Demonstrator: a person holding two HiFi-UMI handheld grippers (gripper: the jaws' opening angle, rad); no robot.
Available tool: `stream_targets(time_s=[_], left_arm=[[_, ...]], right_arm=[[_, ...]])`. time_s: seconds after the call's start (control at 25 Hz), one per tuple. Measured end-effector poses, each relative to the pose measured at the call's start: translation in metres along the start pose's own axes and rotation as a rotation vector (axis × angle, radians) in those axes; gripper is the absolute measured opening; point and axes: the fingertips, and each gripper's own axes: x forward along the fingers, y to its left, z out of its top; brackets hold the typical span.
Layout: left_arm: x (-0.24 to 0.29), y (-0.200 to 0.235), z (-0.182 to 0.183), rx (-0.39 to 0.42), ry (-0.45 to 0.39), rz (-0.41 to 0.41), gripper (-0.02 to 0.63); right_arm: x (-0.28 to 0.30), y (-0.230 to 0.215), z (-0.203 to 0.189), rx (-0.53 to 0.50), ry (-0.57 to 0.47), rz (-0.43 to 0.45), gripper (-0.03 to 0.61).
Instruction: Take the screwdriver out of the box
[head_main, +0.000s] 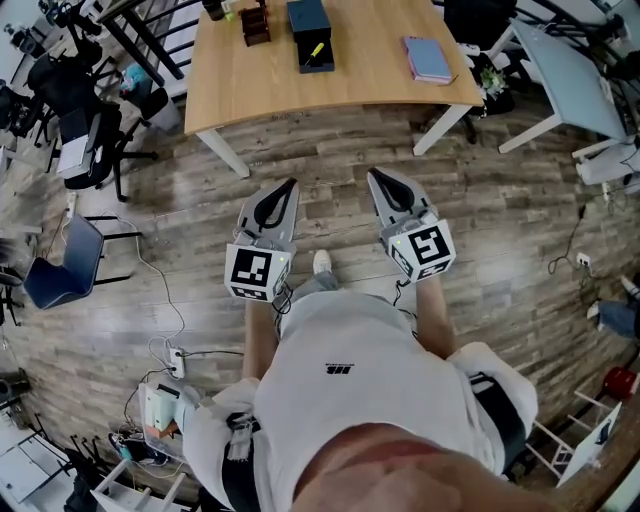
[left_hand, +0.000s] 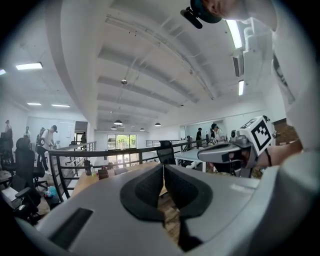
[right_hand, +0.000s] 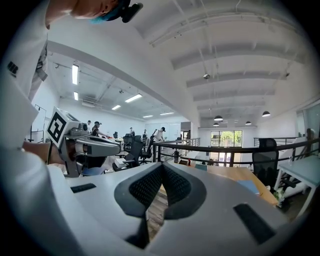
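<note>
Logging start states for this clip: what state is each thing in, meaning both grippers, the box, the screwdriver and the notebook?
left gripper: shut, empty, short of the table.
right gripper: shut, empty, short of the table.
box: on the table, seems open.
screwdriver: lying in the box, untouched.
notebook: closed, flat on the table.

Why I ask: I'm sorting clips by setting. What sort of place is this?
Likely an open-plan office or workshop on a mezzanine: a wooden table, an office chair, and a black railing under ceiling strip lights.
</note>
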Motion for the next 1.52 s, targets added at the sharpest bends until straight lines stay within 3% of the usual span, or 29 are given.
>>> stream_targets(time_s=[0.48, 0.96, 1.52], left_arm=[[0.047, 0.066, 0.0, -0.007, -0.012, -0.042, 0.017], [0.095, 0.103, 0.0, 0.024, -0.02, -0.039, 0.014], [0.191, 0.154, -0.004, 0.033, -0.005, -0.008, 0.012]], right_arm=[[0.079, -0.019, 0.003, -0.006, 0.007, -0.021, -0.005], [0.124, -0.053, 0.001, -0.007, 0.007, -0.036, -0.005], [0.206, -0.125, -0.008, 0.007, 0.018, -0.001, -0.005]])
